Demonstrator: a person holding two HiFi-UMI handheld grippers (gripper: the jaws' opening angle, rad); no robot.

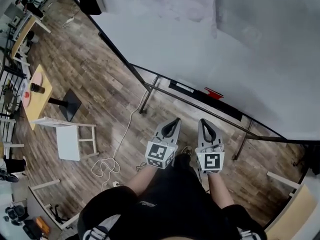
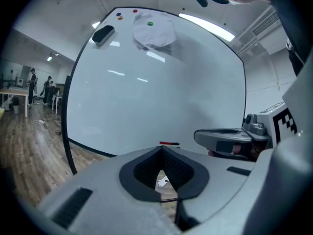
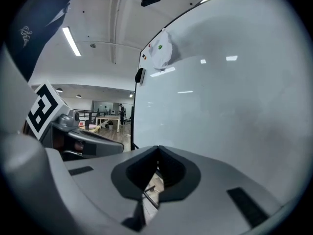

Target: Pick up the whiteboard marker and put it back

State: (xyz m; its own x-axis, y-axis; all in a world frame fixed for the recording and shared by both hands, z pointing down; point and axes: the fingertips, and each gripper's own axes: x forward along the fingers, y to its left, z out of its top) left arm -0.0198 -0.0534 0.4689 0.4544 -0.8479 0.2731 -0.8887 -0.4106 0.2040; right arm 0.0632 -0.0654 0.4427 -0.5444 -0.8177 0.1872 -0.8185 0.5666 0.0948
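Observation:
A red whiteboard marker [image 1: 213,93] lies on the ledge along the bottom of the big whiteboard [image 1: 210,39]. In the left gripper view the marker [image 2: 169,144] shows as a short red bar just above the jaw tips. My left gripper [image 1: 174,121] and right gripper [image 1: 204,122] are held side by side in front of the board, a short way back from the ledge. Both point toward the ledge. Both are shut with nothing between the jaws. The left gripper's [image 2: 161,149] tips meet, and so do the right gripper's [image 3: 157,150].
The board stands on a metal frame with legs [image 1: 145,100] on the wooden floor. A white cable [image 1: 111,160] trails across the floor at left, near a white stool [image 1: 70,136] and a small table [image 1: 37,91]. An eraser [image 2: 103,33] and a paper sheet [image 2: 154,31] sit high on the board.

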